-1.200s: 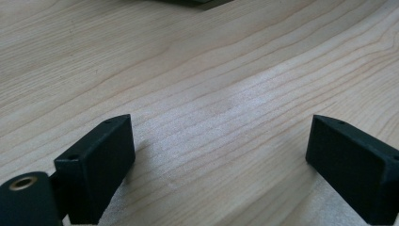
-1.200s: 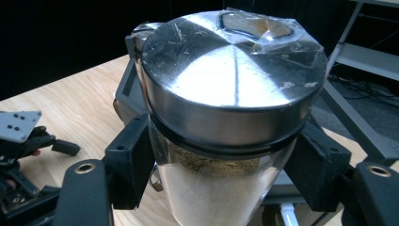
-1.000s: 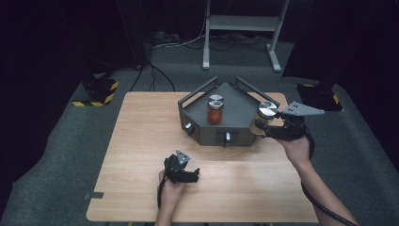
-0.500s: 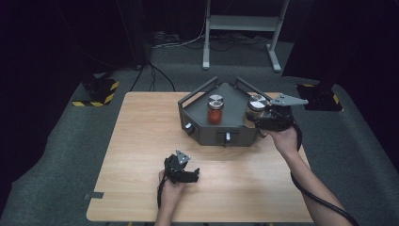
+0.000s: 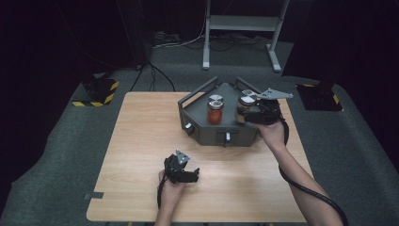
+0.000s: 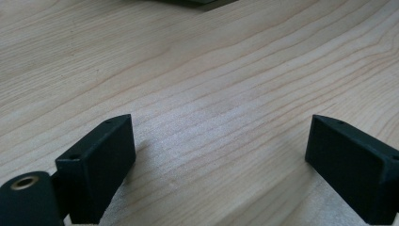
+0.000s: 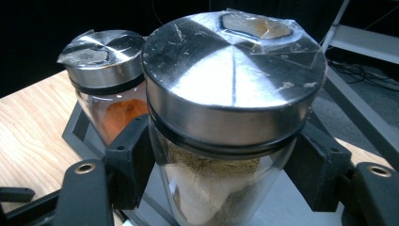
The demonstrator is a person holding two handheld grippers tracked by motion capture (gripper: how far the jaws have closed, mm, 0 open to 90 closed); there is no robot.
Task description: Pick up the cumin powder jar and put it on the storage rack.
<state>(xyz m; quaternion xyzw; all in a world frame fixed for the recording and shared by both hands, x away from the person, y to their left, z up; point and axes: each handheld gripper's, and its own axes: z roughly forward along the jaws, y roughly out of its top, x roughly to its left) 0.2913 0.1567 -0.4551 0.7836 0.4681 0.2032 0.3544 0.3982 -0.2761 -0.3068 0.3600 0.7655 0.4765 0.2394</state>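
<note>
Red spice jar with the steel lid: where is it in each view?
High view: red spice jar upright, centre of the grey rack.
Left gripper view: not in it.
Right gripper view: upper left, behind the tan spice jar gripped by the right tongs.
Shared landmark: wooden table.

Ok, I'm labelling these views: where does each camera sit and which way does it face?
High view: above the near side, looking forward and down on the table; both forearms show.
Left gripper view: on the left gripper, facing bare wood.
Right gripper view: on the right gripper, clamping the tan spice jar.
The high and right gripper views share the red spice jar.
</note>
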